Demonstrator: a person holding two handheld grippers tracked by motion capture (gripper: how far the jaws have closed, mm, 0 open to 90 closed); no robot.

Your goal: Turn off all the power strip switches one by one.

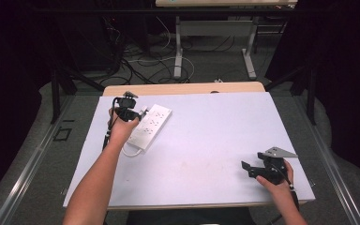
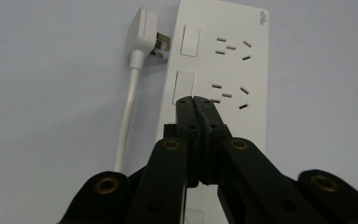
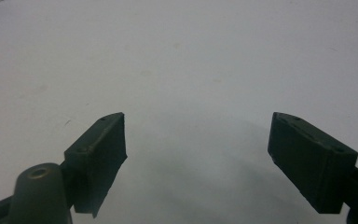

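A long white power strip (image 1: 151,125) lies flat on the pale table (image 1: 206,140), toward its far left part. It has rows of little plug holes and flat square buttons. Its white plug (image 2: 143,31) lies on the table, prongs touching the strip's side, with the cord (image 2: 125,116) running alongside.

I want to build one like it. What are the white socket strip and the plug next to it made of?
The power strip looks like smooth, hard white plastic with a slight sheen and cleanly moulded slots. The plug seems to be the same glossy white plastic, with dull grey prongs that are probably metal. Its cord looks like a soft, rubbery white coating, since it bends.
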